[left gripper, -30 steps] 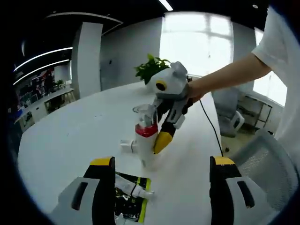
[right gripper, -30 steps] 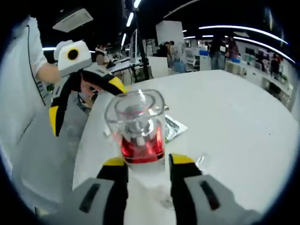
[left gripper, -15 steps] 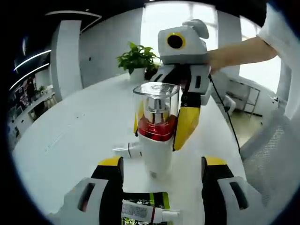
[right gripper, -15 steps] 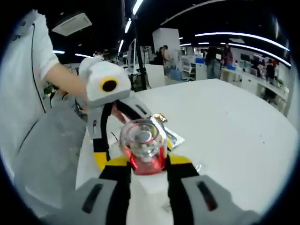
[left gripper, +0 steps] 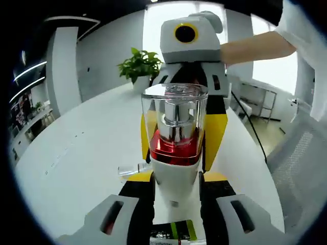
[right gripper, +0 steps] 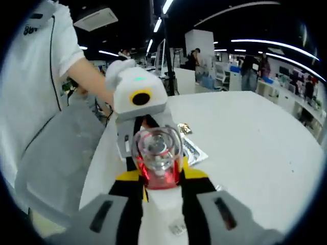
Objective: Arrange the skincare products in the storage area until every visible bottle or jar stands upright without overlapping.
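A skincare bottle point(left gripper: 174, 148) with a clear cap, a red band and a white body stands upright in the middle of the left gripper view. My left gripper point(left gripper: 175, 193) is shut on its white lower body. From the far side, my right gripper point(left gripper: 180, 135) clamps it with a yellow finger point(left gripper: 215, 133) on each side of the red band. In the right gripper view the same bottle point(right gripper: 158, 164) sits between the jaws of my right gripper point(right gripper: 160, 179), with my left gripper point(right gripper: 156, 155) facing it. The bottle's base is hidden.
A small clear bottle point(left gripper: 130, 169) lies on the white table point(left gripper: 76, 153) behind the held one. A black and green sachet point(left gripper: 171, 236) lies under my left jaws, seen too as the sachet point(right gripper: 192, 148). A potted plant point(left gripper: 139, 64) stands far back. A mesh chair point(left gripper: 301, 168) is at the right.
My left gripper came right up to the bottle and its jaws closed from wide apart onto the white body. The right gripper kept its hold throughout.
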